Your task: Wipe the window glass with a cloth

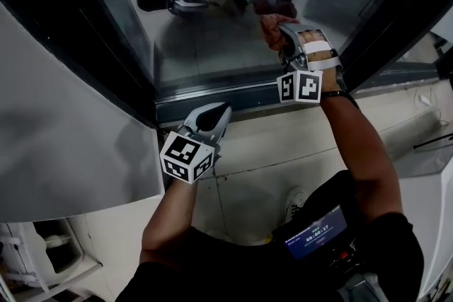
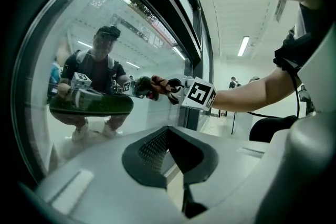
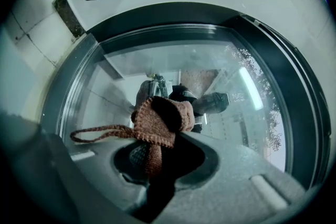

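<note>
The window glass (image 1: pixel 205 39) stands in a dark frame ahead of me and mirrors both grippers. A brown knitted cloth (image 1: pixel 271 22) is pinched in my right gripper (image 1: pixel 282 30), which is shut on it and holds it against the pane at the lower right. In the right gripper view the cloth (image 3: pixel 160 120) bunches over the jaws, a loose loop trailing left, with the glass (image 3: pixel 220 55) right behind it. My left gripper (image 1: pixel 218 111) hangs lower, by the sill (image 1: pixel 212 99), shut on nothing. From the left gripper view the cloth (image 2: pixel 159 84) shows at the pane (image 2: pixel 79 34).
A pale grey panel (image 1: pixel 64 131) leans in on the left of the window. Below lies a tiled floor (image 1: pixel 248 166) with my shoe (image 1: pixel 294 203). A device with a lit screen (image 1: pixel 316 231) hangs at my waist. A white rack (image 1: pixel 42 251) stands at the bottom left.
</note>
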